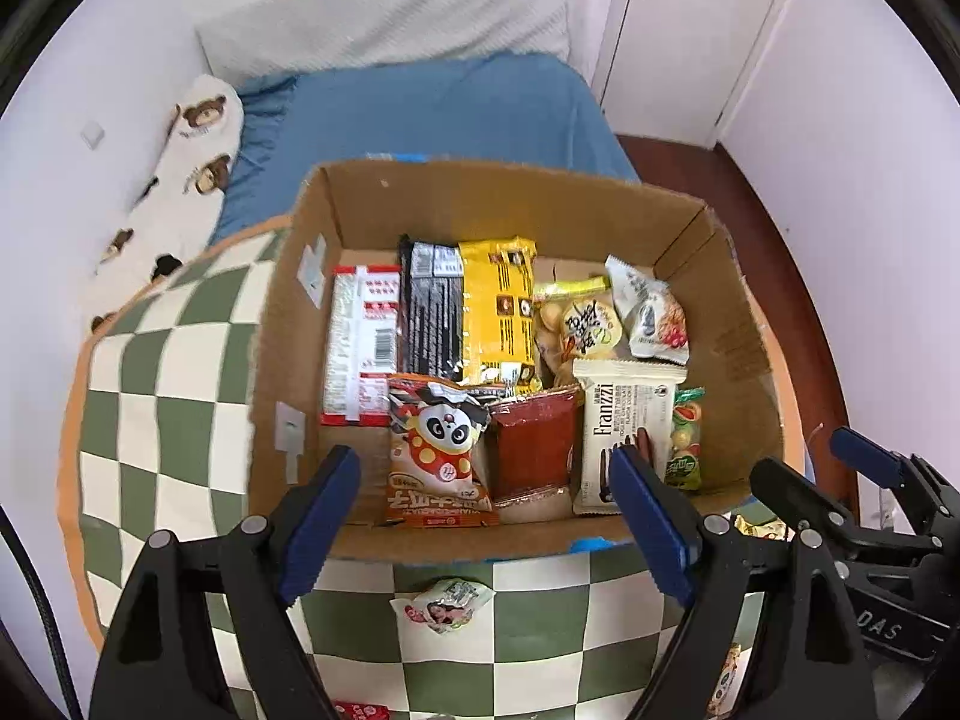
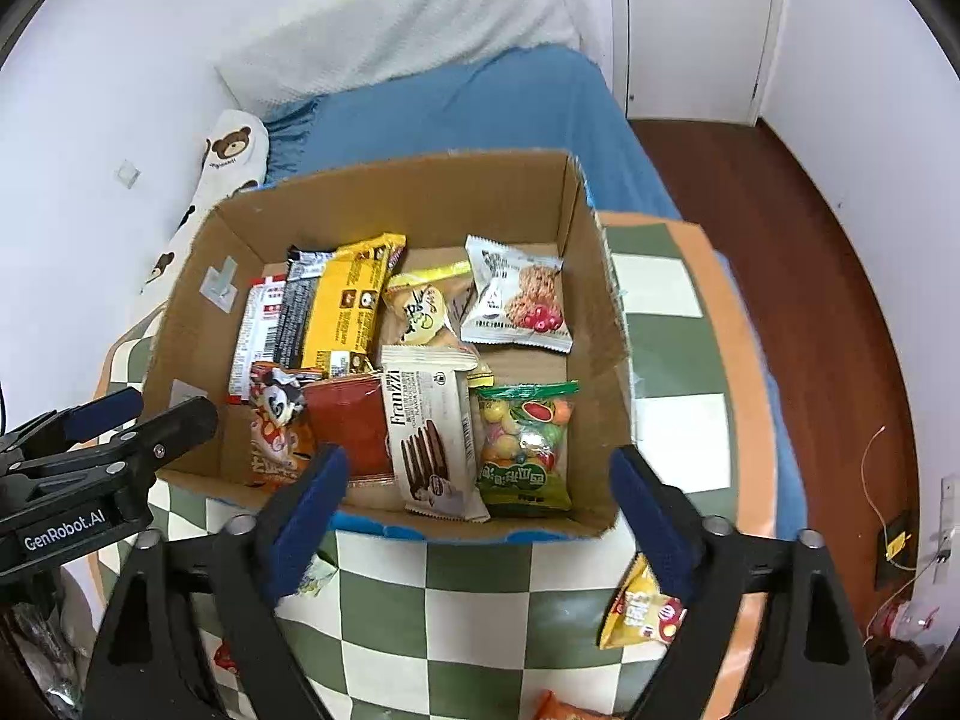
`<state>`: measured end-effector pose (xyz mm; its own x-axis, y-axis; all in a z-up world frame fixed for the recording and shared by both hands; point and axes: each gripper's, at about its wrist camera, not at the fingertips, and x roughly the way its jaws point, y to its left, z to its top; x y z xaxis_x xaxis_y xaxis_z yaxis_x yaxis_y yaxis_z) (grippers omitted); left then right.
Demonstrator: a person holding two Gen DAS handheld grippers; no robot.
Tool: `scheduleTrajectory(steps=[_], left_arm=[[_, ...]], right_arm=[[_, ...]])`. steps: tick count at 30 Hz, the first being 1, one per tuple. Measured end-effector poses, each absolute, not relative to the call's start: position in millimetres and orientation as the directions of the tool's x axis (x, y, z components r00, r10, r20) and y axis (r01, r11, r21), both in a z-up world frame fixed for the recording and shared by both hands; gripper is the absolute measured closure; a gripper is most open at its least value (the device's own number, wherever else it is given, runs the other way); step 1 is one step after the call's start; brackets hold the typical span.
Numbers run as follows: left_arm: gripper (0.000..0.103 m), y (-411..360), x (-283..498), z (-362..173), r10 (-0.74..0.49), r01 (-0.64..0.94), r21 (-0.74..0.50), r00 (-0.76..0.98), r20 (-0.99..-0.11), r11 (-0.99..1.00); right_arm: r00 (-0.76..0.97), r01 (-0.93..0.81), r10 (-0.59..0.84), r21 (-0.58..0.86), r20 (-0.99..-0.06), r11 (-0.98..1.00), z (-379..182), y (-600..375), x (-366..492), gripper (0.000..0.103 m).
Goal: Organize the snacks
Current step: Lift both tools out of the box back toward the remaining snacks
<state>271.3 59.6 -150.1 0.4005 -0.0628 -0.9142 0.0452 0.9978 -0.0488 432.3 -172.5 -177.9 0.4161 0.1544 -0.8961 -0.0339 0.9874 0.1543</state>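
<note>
Bedroom w/ green-and-cream checked mat [image 2: 480, 600]; brown cardboard box [image 2: 420, 192] nearly packed. We hold left gripper [image 1: 489, 516] & right gripper [image 2: 480, 510] apart, empty. Loose yellow snack packet [image 2: 639, 612] lies just below-right of right gripper's fingers, nearer than left.

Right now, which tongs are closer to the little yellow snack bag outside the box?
Right. The yellow snack bag lies on the checkered cloth just under the open right tongs; the open left tongs hover farther left.
</note>
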Motion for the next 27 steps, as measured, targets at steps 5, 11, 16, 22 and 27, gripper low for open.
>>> scheduleTrajectory(steps=[5,11,16,22,27], left_arm=[[0.018,59,247,-125,-0.065,0.052,-0.046,0.466,-0.882,0.998],[0.018,59,214,-105,-0.067,0.050,-0.048,0.517,-0.854,0.998],[0.018,61,189,-92,-0.075,0.041,-0.063,0.543,-0.836,0.997],[0.018,62,168,-78,-0.077,0.031,-0.072,0.570,-0.818,0.997],[0.018,64,161,-79,-0.077,0.024,-0.077,0.561,-0.824,0.997]], right_arm=[[0.471,-0.040,0.142,0.140,-0.871,0.989,-151,-171,408,0.006],[0.551,-0.041,0.116,0.112,-0.826,0.993,-121,-171,375,0.005],[0.590,-0.053,0.110,0.097,-0.800,0.994,-104,-168,351,0.005],[0.622,-0.061,0.127,0.113,-0.773,0.992,-86,-167,329,0.005],[0.591,-0.055,0.156,0.153,-0.792,0.987,-92,-173,322,0.004]])
